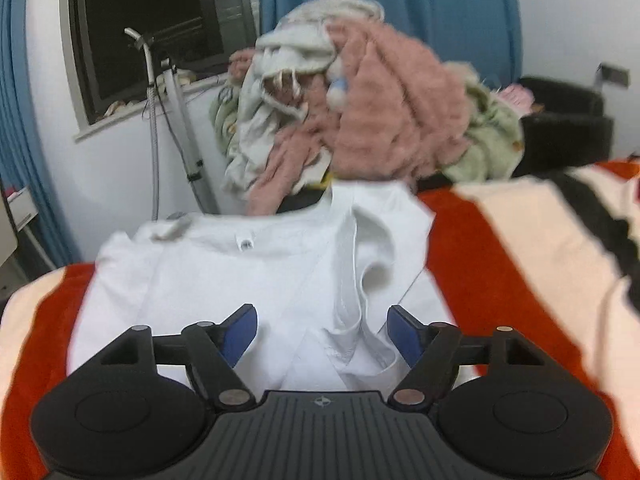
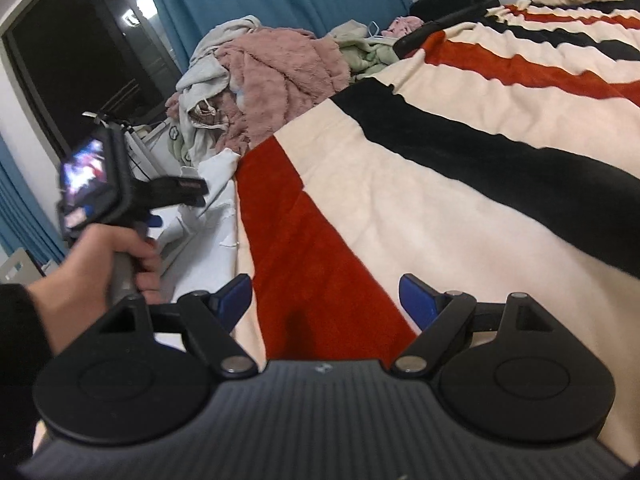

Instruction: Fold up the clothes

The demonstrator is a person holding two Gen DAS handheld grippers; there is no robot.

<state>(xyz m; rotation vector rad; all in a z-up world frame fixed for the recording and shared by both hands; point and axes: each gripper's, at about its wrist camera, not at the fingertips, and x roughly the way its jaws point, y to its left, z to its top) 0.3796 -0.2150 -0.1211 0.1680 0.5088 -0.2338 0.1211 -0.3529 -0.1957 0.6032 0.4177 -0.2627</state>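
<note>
Well, both grippers gape empty: left gripper [image 1: 322,322] over the white T-shirt [image 1: 224,276], right gripper [image 2: 326,300] above the striped blanket [image 2: 400,184].

No text, brand name or number can be read in either view. The white shirt [image 1: 256,276] carries a small neck label [image 1: 245,242] at the inside of its collar, but any print on the label is too small and blurred to make out. Each gripper body bears a small round emblem, a circle cut into quarters, on the ribbed housing behind the fingers: one on the left gripper [image 1: 321,401] and one on the right gripper [image 2: 322,368]; no letters stand beside either. The lit screen [image 2: 85,170] on the back of the left gripper shows only a blurred colour picture.
</note>
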